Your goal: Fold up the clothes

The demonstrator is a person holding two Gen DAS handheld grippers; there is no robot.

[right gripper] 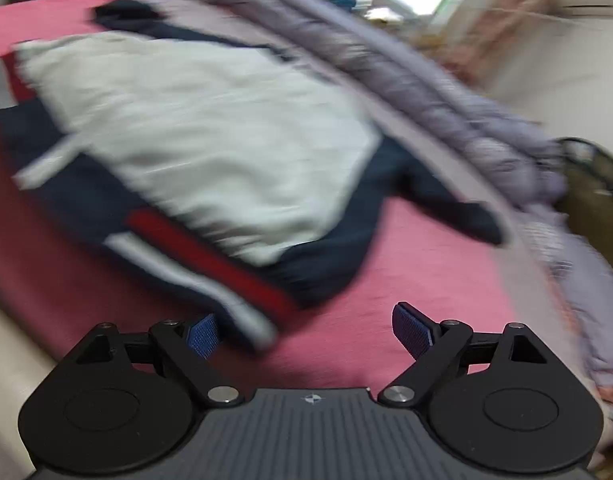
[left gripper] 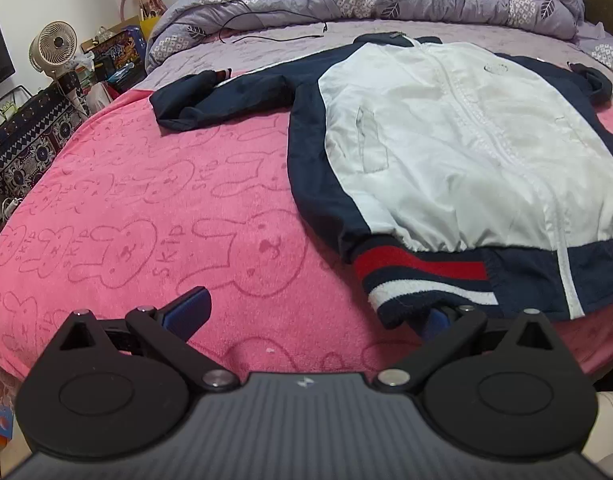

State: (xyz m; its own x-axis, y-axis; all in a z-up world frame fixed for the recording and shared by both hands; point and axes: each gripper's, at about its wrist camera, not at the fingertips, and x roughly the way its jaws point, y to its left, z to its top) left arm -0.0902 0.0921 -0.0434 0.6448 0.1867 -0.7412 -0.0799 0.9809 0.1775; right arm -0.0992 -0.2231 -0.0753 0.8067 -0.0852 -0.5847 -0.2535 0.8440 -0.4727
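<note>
Your zip-up jacket (left gripper: pixel 446 140) lies flat and face up on the pink rabbit-print blanket (left gripper: pixel 146 208), white front panels up, navy sides, collar toward the rolled lilac quilt (left gripper: pixel 386 0) at the far end of the bed. One navy sleeve (left gripper: pixel 226 96) stretches out to the side with its cuff bent back on itself; the striped red, white and navy hem band (left gripper: pixel 418 280) is the edge nearest you.

Your left gripper (left gripper: pixel 314 316) sits low at that hem with its fingers spread wide. One blue pad (left gripper: pixel 186 312) rests over bare blanket, while the other is tucked under the hem corner, so nothing is pinched.

Your right gripper (right gripper: pixel 310 336) is also wide open at the opposite hem corner. That view is badly smeared, but one pad (right gripper: pixel 202 336) appears to sit just at the hem's edge, the other pad (right gripper: pixel 410 336) over pink blanket, holding nothing. A black cable (left gripper: pixel 274 24) lies by the quilt, and a desk fan (left gripper: pixel 54 48) stands beside the bed.
</note>
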